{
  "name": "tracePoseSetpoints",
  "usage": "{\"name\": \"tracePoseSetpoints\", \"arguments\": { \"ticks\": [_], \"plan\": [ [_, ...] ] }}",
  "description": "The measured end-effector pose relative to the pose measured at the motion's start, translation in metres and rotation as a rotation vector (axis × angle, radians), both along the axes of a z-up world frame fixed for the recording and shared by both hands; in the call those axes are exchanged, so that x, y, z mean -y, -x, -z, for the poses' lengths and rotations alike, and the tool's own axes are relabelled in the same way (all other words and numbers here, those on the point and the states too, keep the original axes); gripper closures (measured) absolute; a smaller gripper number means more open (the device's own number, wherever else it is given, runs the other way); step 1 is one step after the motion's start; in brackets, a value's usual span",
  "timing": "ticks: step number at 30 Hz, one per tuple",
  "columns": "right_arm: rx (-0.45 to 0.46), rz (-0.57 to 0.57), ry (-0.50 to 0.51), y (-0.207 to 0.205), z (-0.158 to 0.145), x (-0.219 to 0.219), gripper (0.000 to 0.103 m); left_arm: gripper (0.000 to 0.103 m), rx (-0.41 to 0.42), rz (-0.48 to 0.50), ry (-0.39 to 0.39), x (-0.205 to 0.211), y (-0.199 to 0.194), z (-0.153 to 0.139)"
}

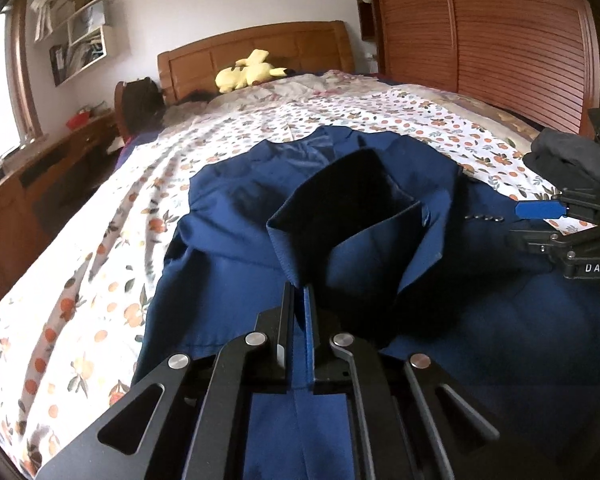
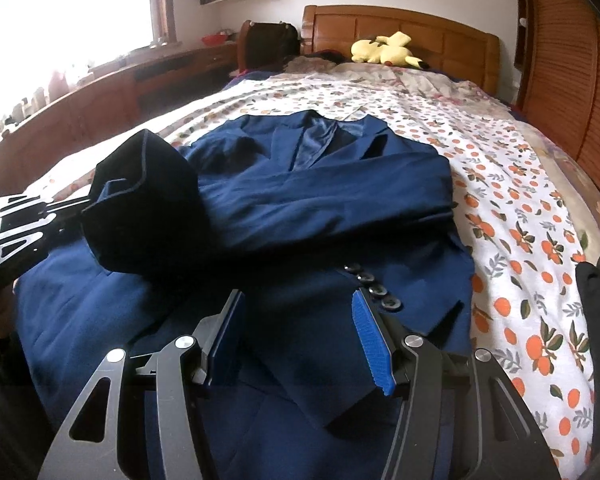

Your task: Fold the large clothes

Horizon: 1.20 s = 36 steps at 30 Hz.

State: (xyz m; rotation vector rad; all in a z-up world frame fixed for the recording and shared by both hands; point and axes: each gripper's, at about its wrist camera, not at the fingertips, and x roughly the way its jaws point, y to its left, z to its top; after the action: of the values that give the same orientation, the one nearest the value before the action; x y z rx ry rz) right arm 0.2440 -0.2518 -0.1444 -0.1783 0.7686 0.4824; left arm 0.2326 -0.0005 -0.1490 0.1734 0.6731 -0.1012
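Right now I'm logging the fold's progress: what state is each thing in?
Blue jacket: face up on the bed, one sleeve folded across its chest.
Lifted sleeve: raised, cuff gaping open.
Left gripper: shut on the lifted sleeve's fabric.
Right gripper: open, empty, over the jacket.
Floral sheet: spread, lightly wrinkled.

The left gripper (image 1: 299,300) pinches a raised fold of the navy jacket (image 1: 228,236), which lies spread over the bed's orange-patterned sheet (image 1: 100,240). The right gripper (image 1: 540,210) enters from the right edge, over the jacket's cuff buttons (image 1: 484,218)
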Motion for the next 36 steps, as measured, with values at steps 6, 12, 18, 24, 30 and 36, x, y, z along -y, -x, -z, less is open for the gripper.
{"name": "tracePoseSetpoints", "arguments": {
  "ticks": [6,12,18,24,30,36],
  "plan": [
    [-0.002,-0.013,0.008,0.000,0.002,-0.010,0.050,0.096,-0.027,-0.017,0.030,-0.012,0.011,0.010],
    [-0.004,-0.020,0.015,-0.001,0.003,-0.015,0.050,0.094,-0.052,-0.024,0.057,-0.018,0.032,0.020],
    [-0.004,-0.020,0.015,0.000,0.003,-0.016,0.050,0.085,0.007,-0.051,0.034,-0.017,0.060,0.014],
    [-0.004,-0.022,0.016,0.000,0.004,-0.016,0.050,0.081,0.017,-0.067,0.063,-0.028,0.072,0.005],
    [-0.005,-0.021,0.015,0.000,0.004,-0.017,0.050,0.062,0.031,-0.073,0.055,-0.032,0.073,0.001],
    [0.001,-0.032,0.009,0.006,0.004,-0.022,0.048,0.003,0.091,-0.136,0.012,-0.039,0.079,-0.002]
  ]
}}
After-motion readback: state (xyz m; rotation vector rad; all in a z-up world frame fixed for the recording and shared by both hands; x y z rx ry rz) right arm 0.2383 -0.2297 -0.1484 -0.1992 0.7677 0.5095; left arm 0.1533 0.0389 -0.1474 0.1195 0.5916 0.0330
